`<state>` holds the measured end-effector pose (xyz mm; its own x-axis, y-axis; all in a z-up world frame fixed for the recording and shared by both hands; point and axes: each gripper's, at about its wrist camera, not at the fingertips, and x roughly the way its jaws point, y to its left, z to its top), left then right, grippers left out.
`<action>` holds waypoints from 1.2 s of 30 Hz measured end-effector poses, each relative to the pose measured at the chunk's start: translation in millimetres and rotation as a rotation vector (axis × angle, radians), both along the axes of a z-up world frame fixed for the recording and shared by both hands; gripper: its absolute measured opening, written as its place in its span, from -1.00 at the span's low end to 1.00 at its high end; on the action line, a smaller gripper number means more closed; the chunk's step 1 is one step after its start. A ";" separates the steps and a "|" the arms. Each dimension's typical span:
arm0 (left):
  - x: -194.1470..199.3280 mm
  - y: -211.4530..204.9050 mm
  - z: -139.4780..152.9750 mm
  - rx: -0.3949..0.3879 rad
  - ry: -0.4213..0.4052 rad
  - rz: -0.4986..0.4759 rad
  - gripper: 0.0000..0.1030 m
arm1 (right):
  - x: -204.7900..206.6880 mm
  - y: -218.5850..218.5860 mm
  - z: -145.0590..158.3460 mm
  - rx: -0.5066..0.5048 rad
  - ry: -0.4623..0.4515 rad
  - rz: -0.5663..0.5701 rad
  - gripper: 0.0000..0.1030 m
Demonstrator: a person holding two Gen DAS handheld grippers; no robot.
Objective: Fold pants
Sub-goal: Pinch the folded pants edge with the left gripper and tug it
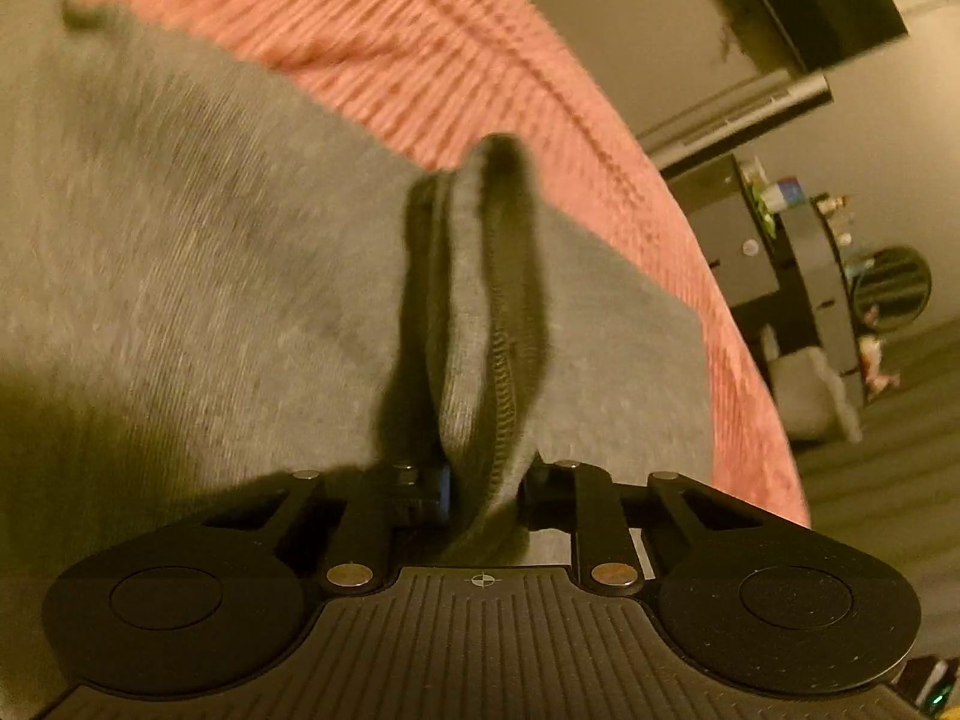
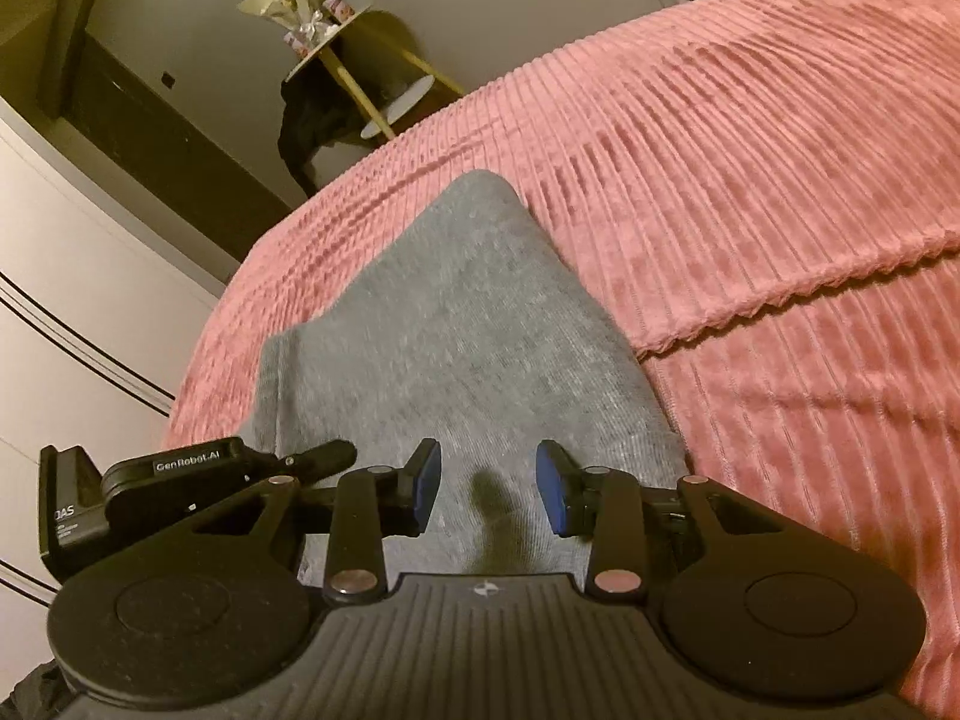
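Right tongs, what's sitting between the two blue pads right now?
Only flat grey knit pants fabric lies under the gap of the right tongs; the pads stand apart and pinch nothing, as the right wrist view shows.

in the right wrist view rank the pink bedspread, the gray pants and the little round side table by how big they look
1. Pink bedspread, largest.
2. Gray pants.
3. Round side table, smallest, though it stands far behind the bed, so distance shrinks it.

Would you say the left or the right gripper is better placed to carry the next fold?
Probably left: the left gripper has its jaws shut on the grey pants, while the right gripper hangs open above them.
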<state>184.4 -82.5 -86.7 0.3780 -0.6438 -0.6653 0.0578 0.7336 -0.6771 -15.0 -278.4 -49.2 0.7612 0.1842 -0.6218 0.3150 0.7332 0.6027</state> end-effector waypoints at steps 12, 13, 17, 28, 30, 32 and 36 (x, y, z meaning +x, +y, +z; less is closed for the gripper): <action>-18.4 60.7 47.7 0.279 -0.155 0.008 -0.35 | 1.4 14.1 7.6 -0.061 -0.011 0.049 -0.20; -24.5 65.1 46.2 0.289 -0.163 0.011 -0.31 | 3.5 15.4 6.5 -0.069 0.000 0.055 -0.20; -34.9 86.2 24.8 0.223 -0.122 0.061 0.03 | 6.1 19.1 5.9 -0.097 0.016 0.063 -0.20; -22.9 99.0 -13.9 -0.047 -0.048 0.100 -0.45 | 13.6 44.8 11.5 -0.268 0.069 0.096 -0.33; -19.6 106.1 -19.0 -0.104 -0.029 0.105 -0.60 | 15.0 49.6 13.2 -0.301 0.077 0.099 -0.32; -21.4 109.9 -16.2 -0.144 -0.042 0.108 -0.66 | 15.4 52.2 14.7 -0.323 0.080 0.096 -0.32; -35.7 127.9 13.0 -0.260 -0.097 0.126 -0.67 | 8.8 57.1 23.8 -0.362 0.030 0.082 -0.32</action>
